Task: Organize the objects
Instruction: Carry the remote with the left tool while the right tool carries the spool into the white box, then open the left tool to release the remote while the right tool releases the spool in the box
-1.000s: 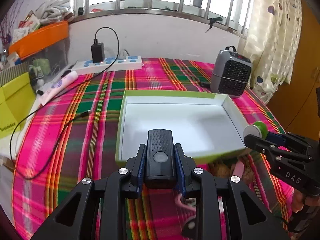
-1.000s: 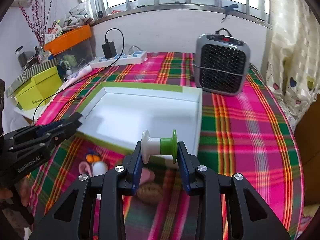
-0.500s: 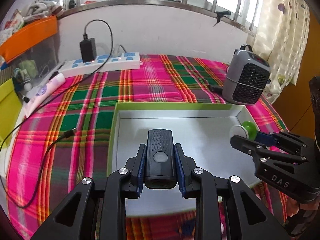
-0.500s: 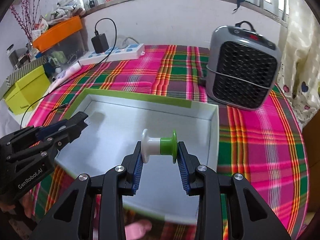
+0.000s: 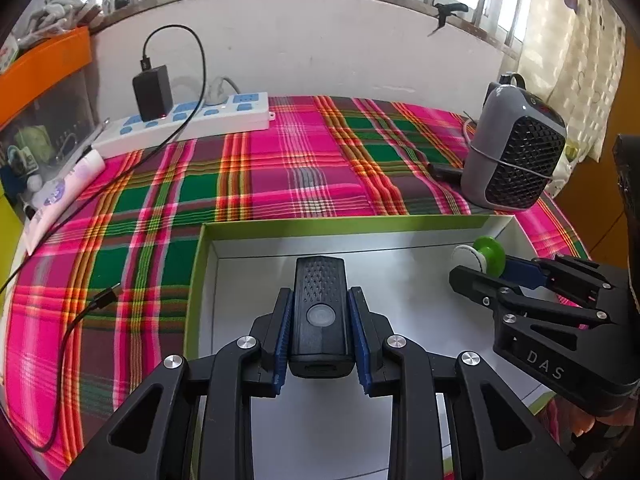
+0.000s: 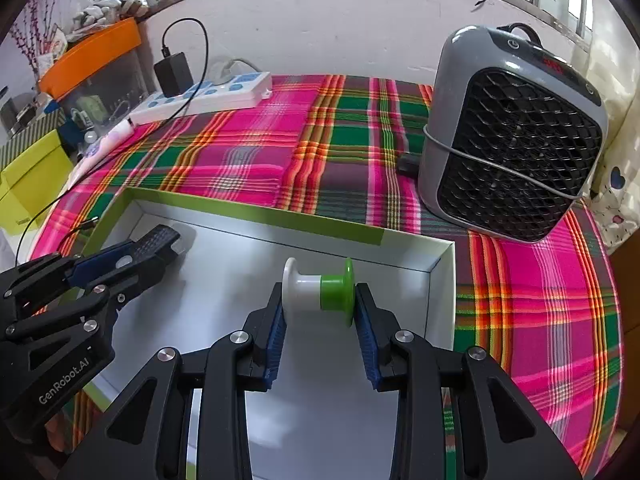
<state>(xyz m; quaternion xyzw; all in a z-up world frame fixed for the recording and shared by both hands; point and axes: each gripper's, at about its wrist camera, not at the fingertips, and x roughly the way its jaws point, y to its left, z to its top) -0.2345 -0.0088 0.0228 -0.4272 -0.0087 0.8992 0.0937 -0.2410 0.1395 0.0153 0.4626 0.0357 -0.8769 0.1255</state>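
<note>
Clamped between the left gripper's [image 5: 320,320] blue pads: a slim black ribbed plastic device with round button [image 5: 320,312], possibly a light. Pinched endwise by the right gripper [image 6: 319,304]: a half-white, half-green spool [image 6: 319,294]. Both above the white green-rimmed cardboard tray [image 5: 400,222] on the plaid cloth [image 5: 280,160], spool near its far right corner.

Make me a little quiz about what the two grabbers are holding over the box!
1. True or false: the left gripper holds a black gadget.
2. What two colours is the spool in the right gripper?
3. The heater stands: A) inside the box, B) outside it.

Key: 1 true; 2 white and green; 3 B.
</note>
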